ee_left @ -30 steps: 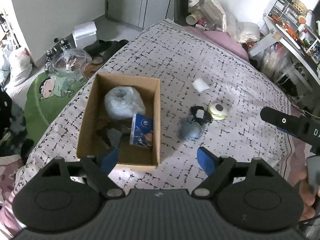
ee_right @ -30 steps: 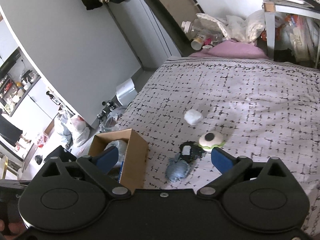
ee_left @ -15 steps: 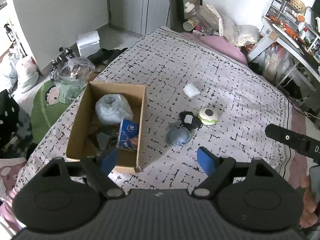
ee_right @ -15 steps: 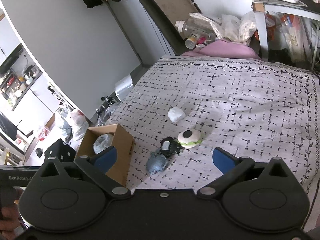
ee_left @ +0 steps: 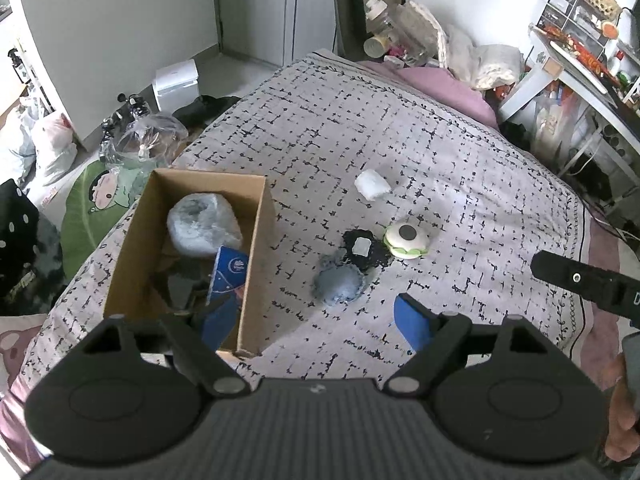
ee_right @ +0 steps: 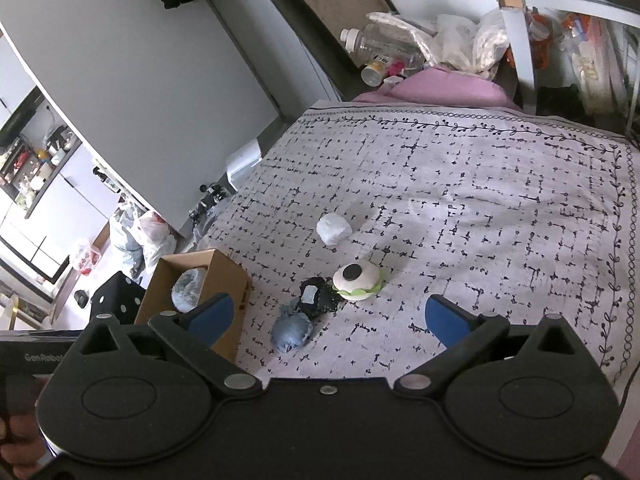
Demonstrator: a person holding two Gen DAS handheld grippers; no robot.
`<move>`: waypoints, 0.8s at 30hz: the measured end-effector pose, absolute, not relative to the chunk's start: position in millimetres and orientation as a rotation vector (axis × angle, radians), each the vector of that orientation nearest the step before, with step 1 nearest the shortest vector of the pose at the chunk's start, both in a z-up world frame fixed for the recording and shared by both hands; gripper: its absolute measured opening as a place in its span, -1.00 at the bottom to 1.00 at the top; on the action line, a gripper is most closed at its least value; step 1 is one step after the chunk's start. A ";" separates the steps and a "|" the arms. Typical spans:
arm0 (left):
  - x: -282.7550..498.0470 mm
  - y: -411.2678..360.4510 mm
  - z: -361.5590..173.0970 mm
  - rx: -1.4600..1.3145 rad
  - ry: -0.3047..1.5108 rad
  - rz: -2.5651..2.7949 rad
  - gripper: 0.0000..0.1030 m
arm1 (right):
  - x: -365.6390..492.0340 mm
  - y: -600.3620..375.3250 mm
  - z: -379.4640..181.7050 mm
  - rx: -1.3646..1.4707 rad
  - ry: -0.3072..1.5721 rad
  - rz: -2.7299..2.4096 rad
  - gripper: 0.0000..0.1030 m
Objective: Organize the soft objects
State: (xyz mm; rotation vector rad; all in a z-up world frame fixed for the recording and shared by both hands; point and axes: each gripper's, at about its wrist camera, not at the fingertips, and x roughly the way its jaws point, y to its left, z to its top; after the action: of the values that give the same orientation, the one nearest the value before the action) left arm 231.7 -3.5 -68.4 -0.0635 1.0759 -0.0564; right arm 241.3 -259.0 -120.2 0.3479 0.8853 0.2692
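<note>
Left gripper (ee_left: 316, 322): jaws wide apart, holding nothing, above the bed's near edge.
Right gripper (ee_right: 328, 318): jaws wide apart, holding nothing.
Box (ee_left: 256, 248): on the bed (ee_left: 460, 168), at left, with a wrapped bundle (ee_left: 202, 224) and a blue packet (ee_left: 230, 274) inside.
Blue pouch (ee_left: 338, 286): right of the box, touching a black piece (ee_left: 362, 250).
Burger toy (ee_left: 408, 236): just beside the black piece.
White wad (ee_left: 372, 185): farther off, alone.

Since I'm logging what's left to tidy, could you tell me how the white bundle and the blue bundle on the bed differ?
The white bundle lies alone, farther from the cardboard box; the blue bundle lies nearer it, touching a black item. White looks smaller. Both rest on the bedspread, outside the box.
</note>
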 end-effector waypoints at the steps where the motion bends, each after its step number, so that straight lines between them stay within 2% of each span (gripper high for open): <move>1: 233.9 -5.7 -70.0 -0.063 1.077 -0.055 0.64 | 245.0 -259.1 -121.5 0.348 0.891 0.274 1.00; 15: 265.7 -25.7 -97.2 -0.123 1.076 -0.001 0.63 | 291.3 -254.5 -143.5 0.372 0.926 0.309 1.00; 24: 282.0 -38.8 -145.3 -0.185 1.082 0.026 0.57 | 310.9 -258.5 -177.1 0.419 0.953 0.313 0.99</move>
State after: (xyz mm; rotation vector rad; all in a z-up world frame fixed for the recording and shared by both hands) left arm 282.0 -38.8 -145.3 -0.1854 1.0824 0.0259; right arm 310.9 -258.5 -177.1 0.4186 0.9530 0.3135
